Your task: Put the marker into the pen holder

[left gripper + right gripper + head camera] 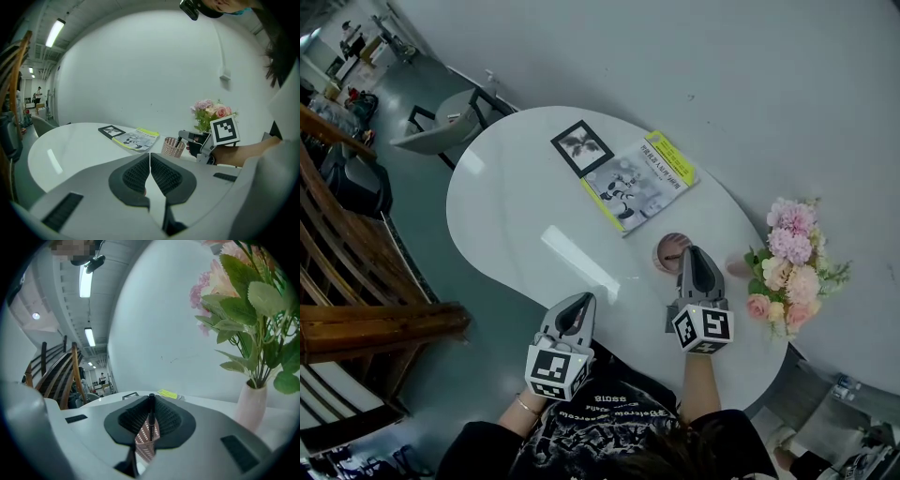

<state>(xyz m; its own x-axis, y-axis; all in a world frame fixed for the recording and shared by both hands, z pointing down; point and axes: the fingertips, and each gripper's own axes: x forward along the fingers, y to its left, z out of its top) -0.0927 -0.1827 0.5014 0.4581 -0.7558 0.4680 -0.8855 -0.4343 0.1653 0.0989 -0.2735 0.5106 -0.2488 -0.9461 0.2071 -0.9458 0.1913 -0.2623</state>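
Black slim marker (151, 409), pinched by right gripper (690, 253), hangs over pink mesh pen holder (664, 255); off-centre release could tip it. Left gripper (150, 159) pressed together, empty.

Your right gripper (688, 253) points toward twelve o'clock, its fingers at the rim of the pink pen holder (667, 251) on the white surface (516, 206). Your left gripper (583, 300) sits at eight o'clock from the holder. A magazine (637, 181) lies at eleven o'clock, and pink flowers (789, 258) at three.
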